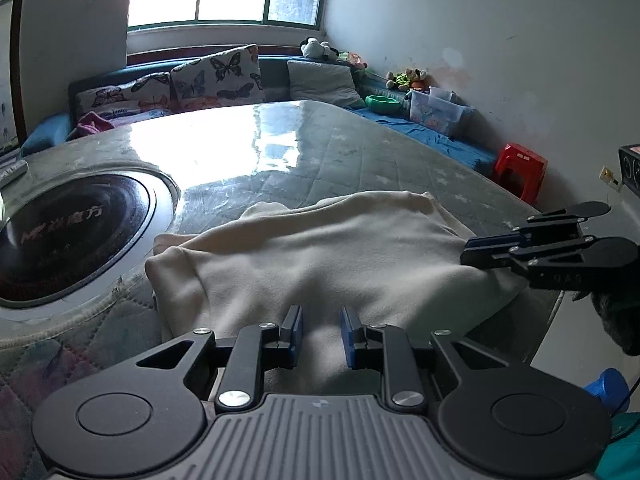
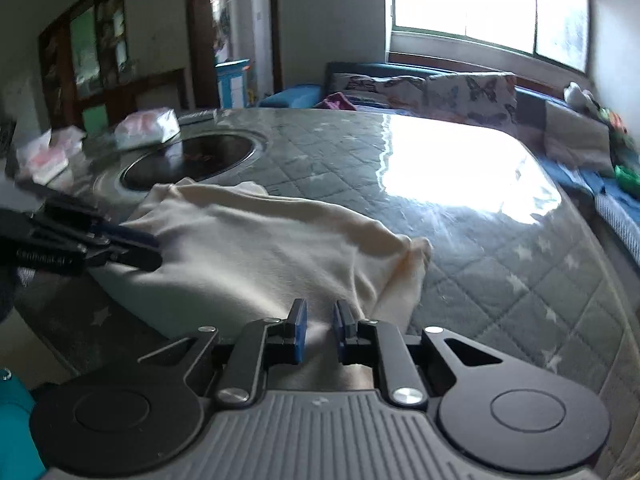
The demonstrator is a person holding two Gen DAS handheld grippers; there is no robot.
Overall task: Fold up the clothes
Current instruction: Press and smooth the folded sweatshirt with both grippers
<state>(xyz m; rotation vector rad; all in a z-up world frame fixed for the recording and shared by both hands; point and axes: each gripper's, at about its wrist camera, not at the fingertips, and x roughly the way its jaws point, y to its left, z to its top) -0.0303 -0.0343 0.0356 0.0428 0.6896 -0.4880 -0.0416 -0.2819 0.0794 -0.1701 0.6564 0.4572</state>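
Left wrist view: cream garment [image 1: 320, 256] lies bunched on quilted grey table cover [image 1: 360, 152] w/ glossy clear film. Round black cooktop inset [image 1: 72, 232] just beside cloth's left edge; red stool [image 1: 520, 172] off table's far right. Left gripper [image 1: 320, 330] part open, blue pads astride a soft fold; grip unclear. Right gripper [image 1: 470, 254] at cloth's right edge, jaws narrow; hold can't be told. Right wrist view: tissue packs [image 2: 146, 128] near cooktop.
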